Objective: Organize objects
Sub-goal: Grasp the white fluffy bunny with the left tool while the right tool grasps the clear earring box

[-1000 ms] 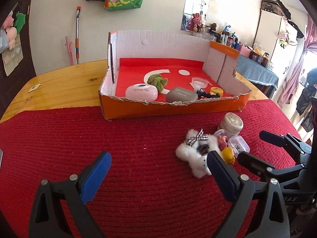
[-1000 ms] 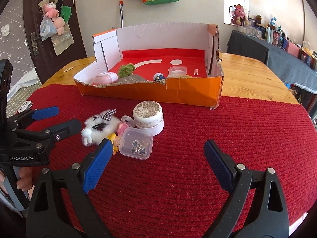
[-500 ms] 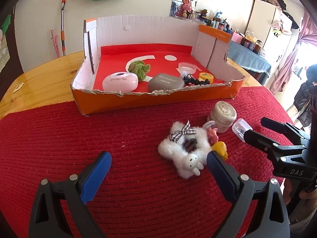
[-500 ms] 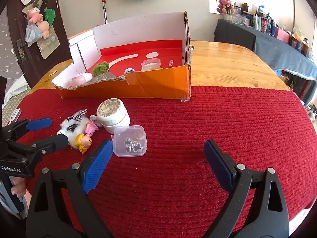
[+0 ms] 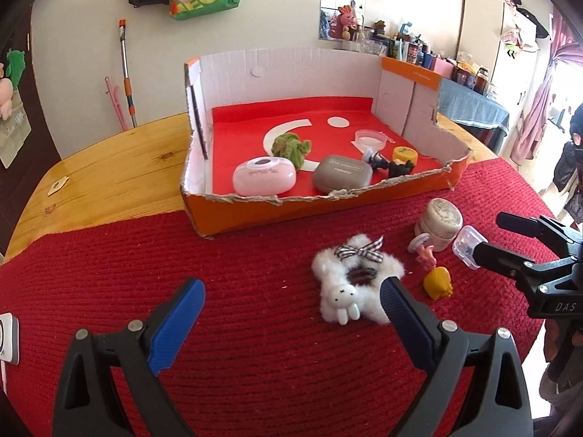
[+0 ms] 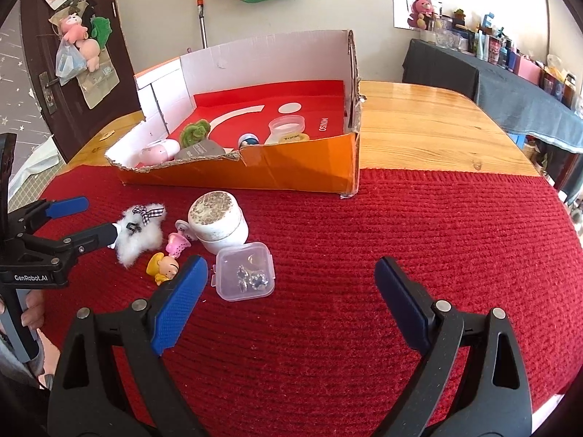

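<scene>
An orange cardboard box (image 5: 255,211) (image 6: 291,178) with a red floor holds a pink case (image 5: 264,176), a grey case (image 5: 342,174), a green scrunchie (image 5: 291,145) and small items. In front of it on the red mat lie a white fluffy bunny clip (image 5: 355,284) (image 6: 140,235), a round white jar (image 5: 439,222) (image 6: 218,224), a clear small box (image 6: 244,271) (image 5: 468,245), a pink charm (image 6: 177,244) and a yellow figure (image 5: 439,282) (image 6: 162,267). My left gripper (image 5: 291,300) stands open just short of the bunny clip. My right gripper (image 6: 291,280) stands open, the clear box just ahead of its left finger.
The red knitted mat (image 6: 400,236) covers the near half of a wooden table (image 6: 419,116). A dark-clothed side table with bottles (image 6: 510,73) stands at the right. A person's hand (image 6: 31,309) holds the left gripper's handle. A white device (image 5: 7,338) lies at the mat's left edge.
The left wrist view has rolled back and forth; the bunny clip now lies between its fingertips' line. The right gripper has shifted right, so the loose items sit further left. Both stay open.
</scene>
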The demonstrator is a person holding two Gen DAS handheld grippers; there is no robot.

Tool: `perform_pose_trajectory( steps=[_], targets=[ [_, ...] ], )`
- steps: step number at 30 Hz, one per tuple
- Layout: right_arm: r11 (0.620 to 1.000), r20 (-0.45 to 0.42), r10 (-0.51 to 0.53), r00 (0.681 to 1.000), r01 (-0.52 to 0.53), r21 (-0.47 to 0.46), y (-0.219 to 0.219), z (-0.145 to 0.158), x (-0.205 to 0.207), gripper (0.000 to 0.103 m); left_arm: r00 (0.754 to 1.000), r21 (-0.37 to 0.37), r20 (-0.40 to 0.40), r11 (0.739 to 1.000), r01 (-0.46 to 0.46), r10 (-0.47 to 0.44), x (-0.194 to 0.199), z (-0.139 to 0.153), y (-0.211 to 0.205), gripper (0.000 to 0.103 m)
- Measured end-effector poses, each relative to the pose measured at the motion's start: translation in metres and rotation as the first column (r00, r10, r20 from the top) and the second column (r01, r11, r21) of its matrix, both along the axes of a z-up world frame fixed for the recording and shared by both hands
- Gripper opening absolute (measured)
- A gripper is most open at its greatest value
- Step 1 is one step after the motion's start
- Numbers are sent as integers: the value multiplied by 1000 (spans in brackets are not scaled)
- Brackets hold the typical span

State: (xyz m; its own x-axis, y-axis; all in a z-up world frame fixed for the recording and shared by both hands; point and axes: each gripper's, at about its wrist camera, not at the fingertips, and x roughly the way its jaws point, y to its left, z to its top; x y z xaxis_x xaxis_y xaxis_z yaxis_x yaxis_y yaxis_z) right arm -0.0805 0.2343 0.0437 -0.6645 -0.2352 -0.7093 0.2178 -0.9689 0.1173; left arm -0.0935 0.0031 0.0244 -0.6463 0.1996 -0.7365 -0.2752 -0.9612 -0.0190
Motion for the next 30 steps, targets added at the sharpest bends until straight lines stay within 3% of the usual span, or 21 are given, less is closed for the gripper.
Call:
perform_pose_trajectory(
  steps=[7, 13, 15, 17, 18, 20, 30],
  targets=[
    [999, 29, 38, 999, -39, 31, -9, -7, -5, 94, 999, -51, 20, 997, 50, -49, -8, -10, 23, 97],
    [995, 3, 71, 997, -71, 68, -15, -8, -2, 93, 996, -11, 50, 998, 69, -68, -15, -16, 26, 86],
    [992, -11, 87, 996, -85, 97, -20, -9, 0, 85, 995, -10, 40, 995, 96, -95, -14, -16, 30, 79],
    [987, -13, 106, 994, -103, 121, -26, -11, 1, 57, 992, -17, 27, 992, 123, -123, -11, -16, 33, 69],
    [985, -18, 113, 993, -110, 133, -28, -12, 2, 53, 990, -15, 21, 990, 140, -140, -9, -15, 35, 59],
    [983, -31, 134, 990, -129, 131, -30, -12, 4, 38, 989, -17, 15, 989, 147, -146, -8, -15, 37, 55],
    [985, -61, 149, 987, -142, 95, -28, 4, 15, 38, 992, 40, -31, 992, 124, -122, 0, 4, 26, 47]
  ],
)
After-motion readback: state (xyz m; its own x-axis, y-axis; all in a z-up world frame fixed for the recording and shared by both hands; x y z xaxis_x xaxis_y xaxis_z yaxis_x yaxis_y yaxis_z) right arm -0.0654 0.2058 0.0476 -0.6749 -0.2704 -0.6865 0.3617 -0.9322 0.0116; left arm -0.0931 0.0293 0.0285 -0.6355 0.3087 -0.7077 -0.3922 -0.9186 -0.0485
